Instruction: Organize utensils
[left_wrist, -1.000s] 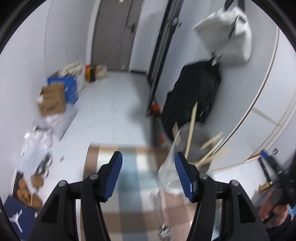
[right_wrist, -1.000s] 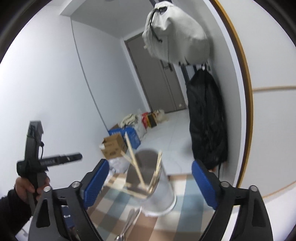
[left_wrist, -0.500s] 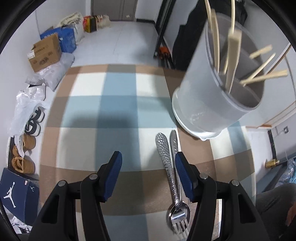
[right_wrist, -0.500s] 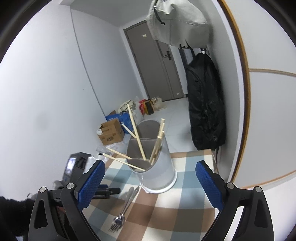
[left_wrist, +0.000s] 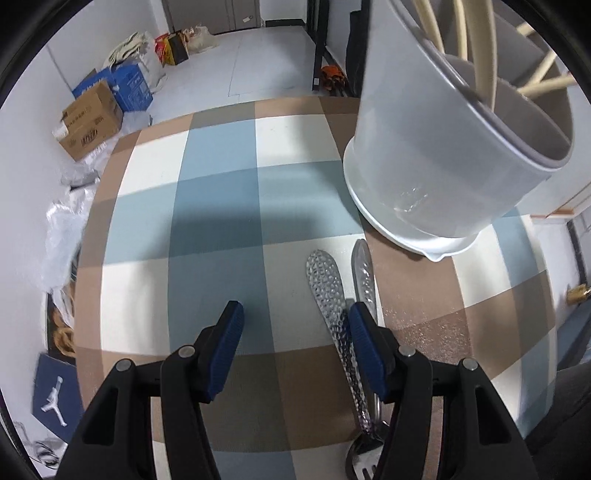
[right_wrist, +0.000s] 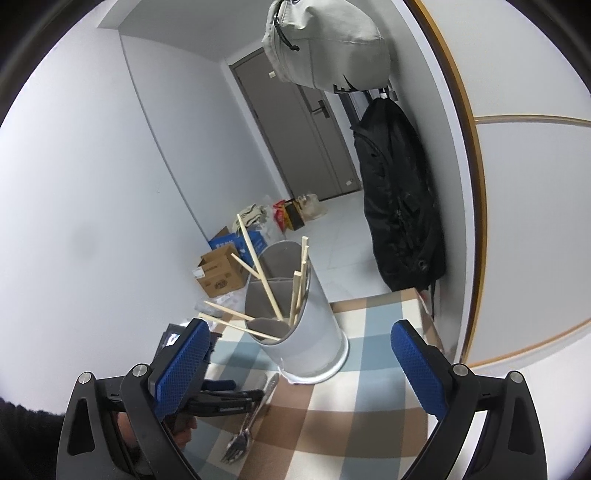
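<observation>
Your left gripper (left_wrist: 295, 343) gapes empty beside two dimpled steel utensils (left_wrist: 328, 295); right gripper (right_wrist: 295, 354) wide, empty; chopsticks fill grey holder (right_wrist: 303, 332).

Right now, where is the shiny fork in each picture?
Left wrist view: the fork lies at the bottom right of the middle, its tines by the left gripper's right jaw.
Right wrist view: the fork lies low, left of the middle, on the checked cloth.
Shared landmark: the grey utensil holder beyond the handle.
</observation>
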